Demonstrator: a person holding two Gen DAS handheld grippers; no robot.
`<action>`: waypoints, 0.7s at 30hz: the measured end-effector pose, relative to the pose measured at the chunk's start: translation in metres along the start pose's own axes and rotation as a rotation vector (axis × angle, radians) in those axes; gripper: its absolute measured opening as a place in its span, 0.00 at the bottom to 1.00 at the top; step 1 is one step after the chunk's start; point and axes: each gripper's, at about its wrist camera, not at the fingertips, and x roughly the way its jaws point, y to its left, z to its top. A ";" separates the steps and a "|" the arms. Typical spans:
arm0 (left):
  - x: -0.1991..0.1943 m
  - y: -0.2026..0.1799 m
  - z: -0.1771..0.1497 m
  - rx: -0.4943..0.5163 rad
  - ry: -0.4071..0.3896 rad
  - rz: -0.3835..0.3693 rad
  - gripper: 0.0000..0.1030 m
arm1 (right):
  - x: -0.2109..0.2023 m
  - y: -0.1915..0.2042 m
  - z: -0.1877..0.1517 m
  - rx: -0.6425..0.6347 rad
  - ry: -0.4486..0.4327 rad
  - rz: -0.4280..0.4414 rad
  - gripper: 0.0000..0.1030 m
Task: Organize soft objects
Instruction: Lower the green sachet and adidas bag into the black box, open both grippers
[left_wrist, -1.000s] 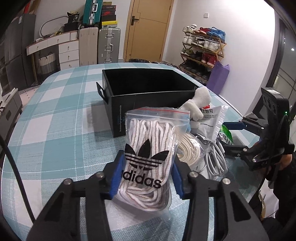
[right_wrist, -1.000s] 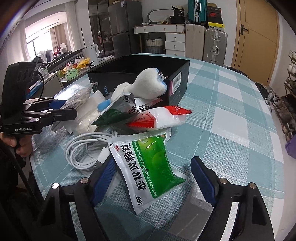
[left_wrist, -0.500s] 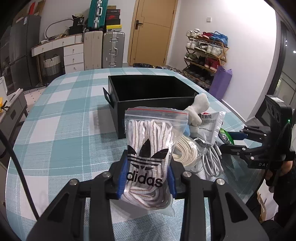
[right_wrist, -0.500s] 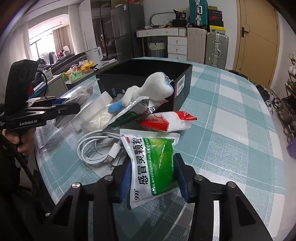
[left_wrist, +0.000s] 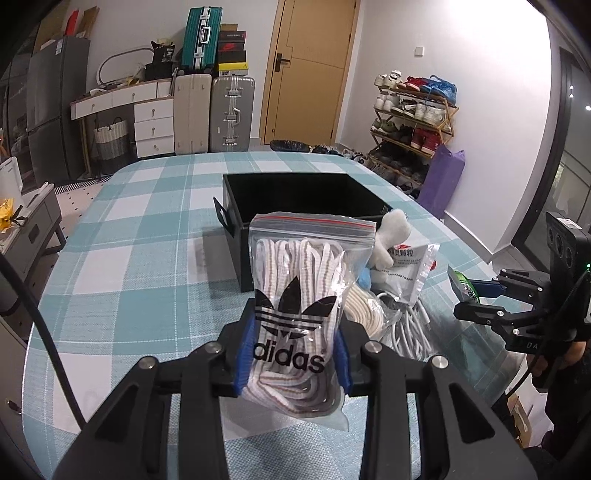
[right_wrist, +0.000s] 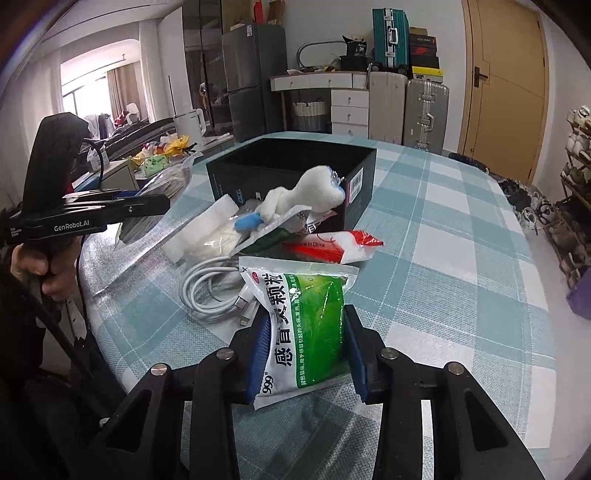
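— Both pairs of jaws have just been closing, and each now has a packet between its pads. A second ago the right ones stood wide around the sachet as it lay on the cloth; now it is pinched and off the table.

— Which is which?

— On the left, the left gripper (left_wrist: 293, 349) squeezes the clear zip-lock bag of white shoelaces with the black trefoil print (left_wrist: 301, 295) near its lower end, the bag standing upright above the teal-and-white checked tablecloth (left_wrist: 140, 280). On the right, the right gripper (right_wrist: 306, 350) clamps the green-and-white foil medicine sachet (right_wrist: 308, 321) by its sides, tilted up from the cloth.

— And where do they go?

— Likely into the open black cardboard box (left_wrist: 295, 195) just behind the pile. It looks empty from here, though its floor is mostly hidden.

— How to do the carry well?

— Lift each packet clear of the heap first. The coiled white charging cable (right_wrist: 214, 291) lies right beside the sachet, and the white plush toy (right_wrist: 310, 192) leans on the box's near wall — both could be snagged. Bring one hand in at a time over the rim, lower until the packet is inside, and only then spread the pads. The lace bag is slippery film and held low, so keep it upright to stop it flopping.
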 end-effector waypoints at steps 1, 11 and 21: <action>-0.001 -0.001 0.001 0.001 -0.004 0.003 0.33 | -0.002 0.001 0.000 -0.001 -0.009 -0.004 0.37; -0.013 -0.001 0.010 -0.006 -0.048 0.014 0.33 | -0.025 0.008 0.018 0.004 -0.102 0.009 0.37; -0.023 -0.004 0.027 -0.005 -0.094 0.021 0.33 | -0.052 0.008 0.051 0.036 -0.199 0.042 0.37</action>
